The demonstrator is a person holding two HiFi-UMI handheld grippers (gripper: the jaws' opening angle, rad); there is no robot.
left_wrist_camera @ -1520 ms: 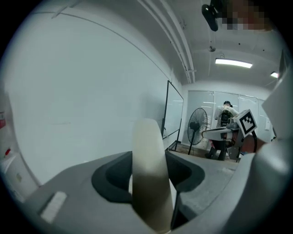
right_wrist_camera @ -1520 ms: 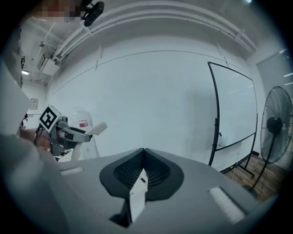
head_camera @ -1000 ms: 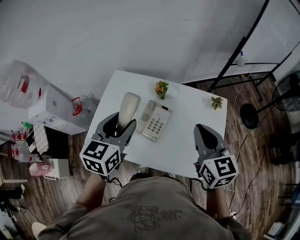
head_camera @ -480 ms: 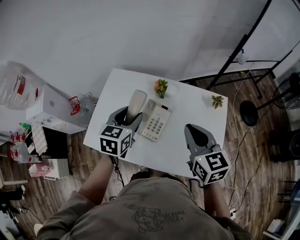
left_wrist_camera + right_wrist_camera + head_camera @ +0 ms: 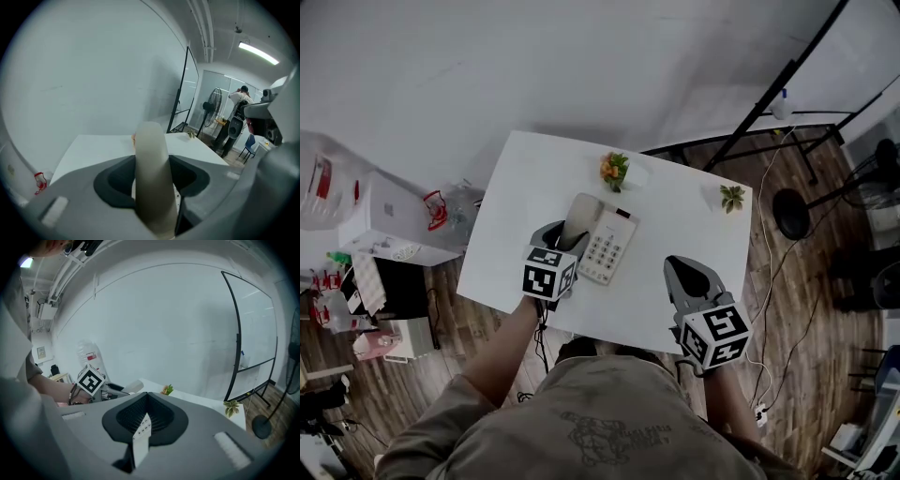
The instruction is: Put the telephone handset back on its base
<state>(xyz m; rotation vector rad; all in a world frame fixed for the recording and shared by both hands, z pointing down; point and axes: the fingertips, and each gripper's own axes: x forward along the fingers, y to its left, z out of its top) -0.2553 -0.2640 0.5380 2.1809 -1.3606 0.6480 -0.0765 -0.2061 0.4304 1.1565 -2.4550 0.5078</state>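
Observation:
The cream telephone handset (image 5: pixel 578 217) lies lengthwise over the left side of the white keypad base (image 5: pixel 610 249) on the white table (image 5: pixel 528 184). My left gripper (image 5: pixel 559 236) is shut on the handset's near end. In the left gripper view the handset (image 5: pixel 152 174) stands up between the two jaws, which press on its sides. Whether the handset rests in the cradle or hangs just above it cannot be told. My right gripper (image 5: pixel 690 277) hovers over the table's front right, apart from the phone, jaws closed on nothing (image 5: pixel 140 437).
A small flower pot (image 5: pixel 614 171) stands just behind the base, and a little green plant (image 5: pixel 732 198) sits at the table's far right corner. Boxes and bottles (image 5: pixel 389 220) crowd the floor at the left. A black stand (image 5: pixel 769 108) and a fan are at the right.
My left gripper carried the handset rightward from beside the base to over its left side. The right gripper shifted slightly left.

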